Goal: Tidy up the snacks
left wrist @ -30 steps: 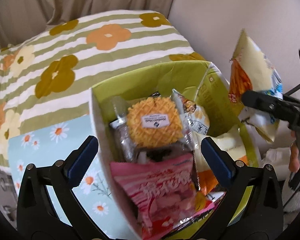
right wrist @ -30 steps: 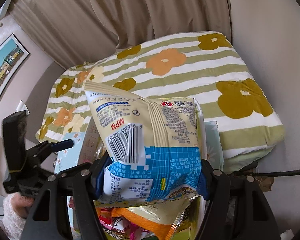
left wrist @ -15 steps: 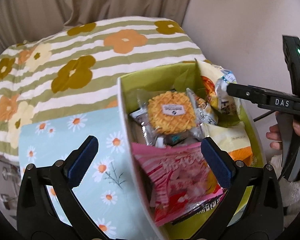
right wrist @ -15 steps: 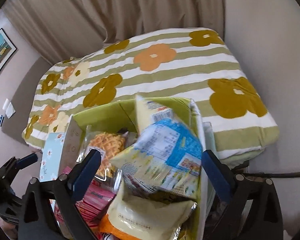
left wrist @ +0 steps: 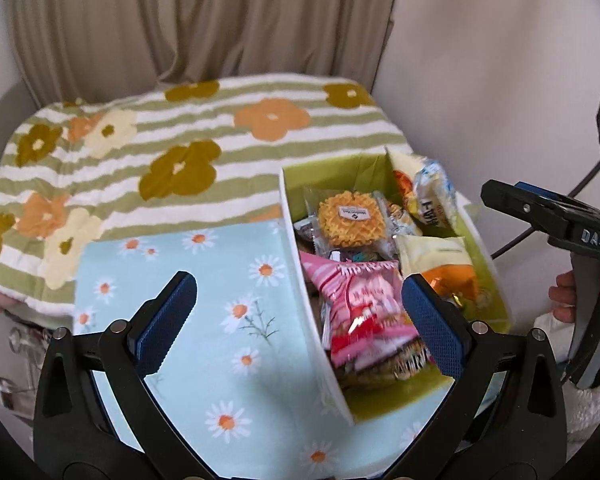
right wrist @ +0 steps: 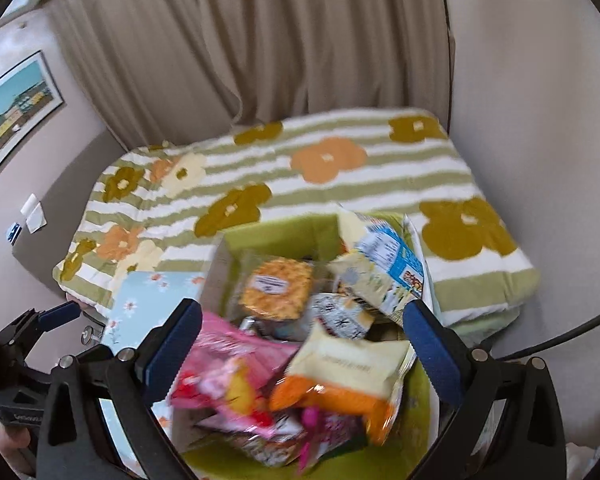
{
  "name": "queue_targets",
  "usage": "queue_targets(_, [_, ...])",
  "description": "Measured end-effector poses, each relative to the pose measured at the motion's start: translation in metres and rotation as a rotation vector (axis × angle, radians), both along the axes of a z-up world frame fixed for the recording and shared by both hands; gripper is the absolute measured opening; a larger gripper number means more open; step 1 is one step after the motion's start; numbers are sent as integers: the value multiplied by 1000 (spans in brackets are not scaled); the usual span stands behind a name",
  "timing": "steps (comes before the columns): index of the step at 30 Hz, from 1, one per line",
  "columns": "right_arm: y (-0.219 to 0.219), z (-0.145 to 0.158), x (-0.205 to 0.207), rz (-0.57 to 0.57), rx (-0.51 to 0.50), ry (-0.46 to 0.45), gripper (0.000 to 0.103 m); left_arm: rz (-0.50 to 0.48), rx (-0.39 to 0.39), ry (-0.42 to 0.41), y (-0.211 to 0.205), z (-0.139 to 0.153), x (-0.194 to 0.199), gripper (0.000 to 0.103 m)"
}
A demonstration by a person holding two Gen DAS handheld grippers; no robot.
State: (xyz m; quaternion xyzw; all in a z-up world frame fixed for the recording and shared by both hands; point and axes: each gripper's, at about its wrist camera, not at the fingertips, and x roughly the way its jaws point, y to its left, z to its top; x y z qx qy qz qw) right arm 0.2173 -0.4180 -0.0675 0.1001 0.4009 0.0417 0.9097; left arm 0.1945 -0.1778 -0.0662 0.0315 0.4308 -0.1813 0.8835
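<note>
A white box with a green lining (left wrist: 340, 168) stands on a light blue daisy cloth (left wrist: 220, 280). It holds a round waffle pack (left wrist: 350, 218), a pink bag (left wrist: 364, 304), a cream-and-orange bag (left wrist: 440, 264) and several smaller packs. The cream-and-blue chip bag (right wrist: 384, 264) leans in the box's far right corner, free of any pad. My right gripper (right wrist: 303, 308) hangs open above the box (right wrist: 276, 236) with nothing between its fingers. My left gripper (left wrist: 296, 284) is open too, above the box's left wall and the cloth.
A green-striped blanket with big flowers (left wrist: 180, 152) covers the bed behind the box. A beige curtain (right wrist: 260, 40) hangs at the back and a plain wall (left wrist: 480, 60) is close on the right. A framed picture (right wrist: 16, 108) hangs left. A black cable (right wrist: 560, 340) runs at right.
The right gripper opened and let go of the chip bag, which dropped into the box's far right corner. Both grippers pulled back and up, so the box looks smaller.
</note>
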Motion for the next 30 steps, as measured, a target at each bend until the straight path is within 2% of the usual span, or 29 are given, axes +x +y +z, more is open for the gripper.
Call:
queue_targets(4, [31,32,-47,-2,-40,-79,100,25,-26,-71,28,29,-39,102])
queue_targets(8, [59,50,-88,-5,-62,-127,100,59,-18,-156,57,53,-84,102])
queue_targets(12, [82,56,-129,-16,-100,-168,100,89,-33,-232,83,68,-130,102])
queue_targets(18, [104,52,-173,-57,-156,-217,100,138,-29,-307,109,69,-179,102])
queue_targets(23, [111,51,-195,-81,-168,-241,100,145,-55,-325,120,70,-200,102])
queue_targets(30, [122,52,-202,-82,-180,-257,100,149,-60,-345,127,74,-211,102])
